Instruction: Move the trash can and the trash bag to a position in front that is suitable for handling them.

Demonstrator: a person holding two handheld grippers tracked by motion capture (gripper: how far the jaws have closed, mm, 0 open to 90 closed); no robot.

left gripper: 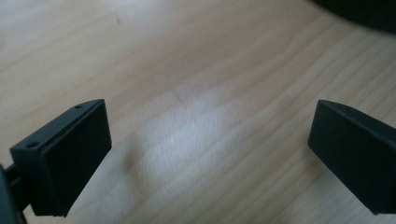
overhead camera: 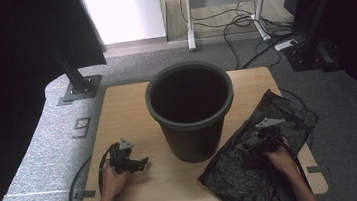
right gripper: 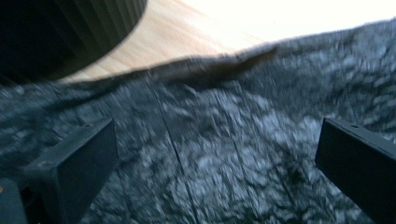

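Counter (overhead camera: 131, 98): light wood. Bin (overhead camera: 191, 110): dark, round, upright at centre, interior dark, contents cannot be told. Bag (overhead camera: 253, 165): black, crumpled, flat on the counter right of the bin. Right tongs (right gripper: 215, 163): wide, over the bag. Left tongs (left gripper: 208, 154): wide, over bare wood.

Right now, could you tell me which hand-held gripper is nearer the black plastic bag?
Right: the right hand-held gripper is over the black plastic bag; the left hand-held gripper is across the bin.
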